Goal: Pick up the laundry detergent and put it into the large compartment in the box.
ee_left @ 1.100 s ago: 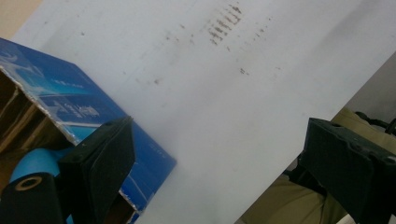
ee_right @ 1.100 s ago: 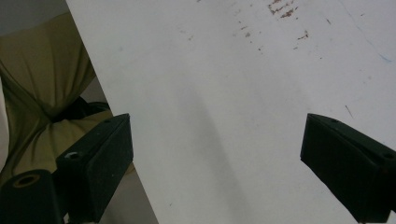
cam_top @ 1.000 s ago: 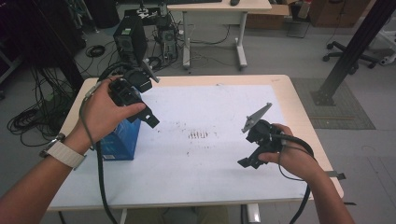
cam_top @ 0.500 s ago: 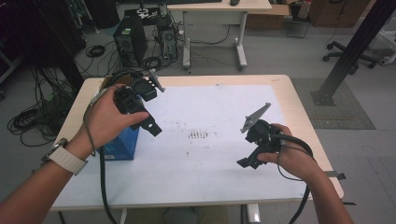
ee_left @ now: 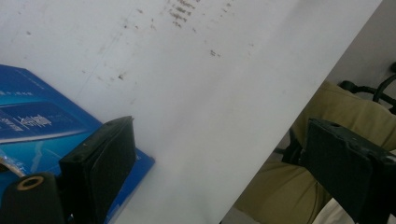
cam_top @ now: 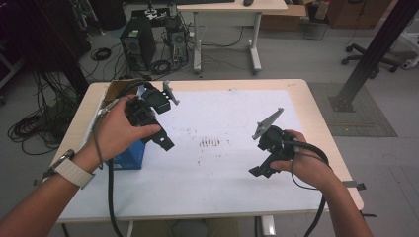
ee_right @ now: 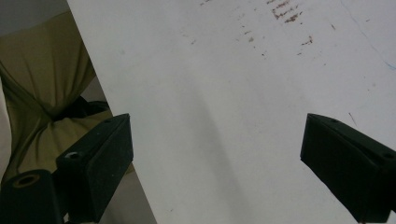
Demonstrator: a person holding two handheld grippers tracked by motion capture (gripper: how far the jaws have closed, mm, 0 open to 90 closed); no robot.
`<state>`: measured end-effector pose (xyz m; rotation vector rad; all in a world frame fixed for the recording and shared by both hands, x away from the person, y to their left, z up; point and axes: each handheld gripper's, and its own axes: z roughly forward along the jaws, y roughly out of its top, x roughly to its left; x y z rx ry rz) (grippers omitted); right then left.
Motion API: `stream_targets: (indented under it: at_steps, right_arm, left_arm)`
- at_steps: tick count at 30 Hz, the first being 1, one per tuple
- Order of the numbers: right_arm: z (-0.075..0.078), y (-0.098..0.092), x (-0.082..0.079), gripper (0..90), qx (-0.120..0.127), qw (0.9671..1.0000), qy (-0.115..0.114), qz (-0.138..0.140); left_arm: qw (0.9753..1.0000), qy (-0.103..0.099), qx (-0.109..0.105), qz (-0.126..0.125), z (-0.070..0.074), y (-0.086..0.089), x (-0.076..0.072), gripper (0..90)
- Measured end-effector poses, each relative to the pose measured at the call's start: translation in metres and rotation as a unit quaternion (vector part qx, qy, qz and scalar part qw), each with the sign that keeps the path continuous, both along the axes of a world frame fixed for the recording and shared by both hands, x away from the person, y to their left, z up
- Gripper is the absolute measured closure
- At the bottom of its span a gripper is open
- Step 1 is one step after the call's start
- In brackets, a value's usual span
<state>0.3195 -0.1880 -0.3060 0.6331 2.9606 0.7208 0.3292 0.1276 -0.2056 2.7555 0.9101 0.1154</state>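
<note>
My left gripper hangs over the table's left side, held in a hand just right of a blue box. In the left gripper view its jaws stand wide apart, so the left gripper is open and holds nothing, with the blue box low at the left. My right gripper hovers over the right part of the white sheet, its grey plate pointing up. The right gripper view has the right gripper open over the bare sheet.
A cardboard box sits at the table's back left corner, behind the blue box. Brown smudges mark the sheet's middle. Cables trail from both grippers off the near edge. Beyond the table are a computer tower, another desk and floor cables.
My left gripper has drifted slightly right and nearer, still open. The right gripper has barely moved.
</note>
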Motion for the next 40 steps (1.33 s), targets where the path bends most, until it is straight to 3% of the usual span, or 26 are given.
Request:
stream_targets:
  at_steps: [24,40]
  right_arm:
    - [-0.004,0.003,0.002,9.4,-0.001,1.0,0.002,0.002]
    - [-0.004,0.0,0.001,9.3,0.001,1.0,0.001,-0.001]
  left_arm:
    - [0.9999,0.009,-0.002,-0.012,-0.021,-0.004,0.001,10.5]
    - [0.9998,0.012,-0.003,-0.014,-0.022,-0.005,0.001,10.5]
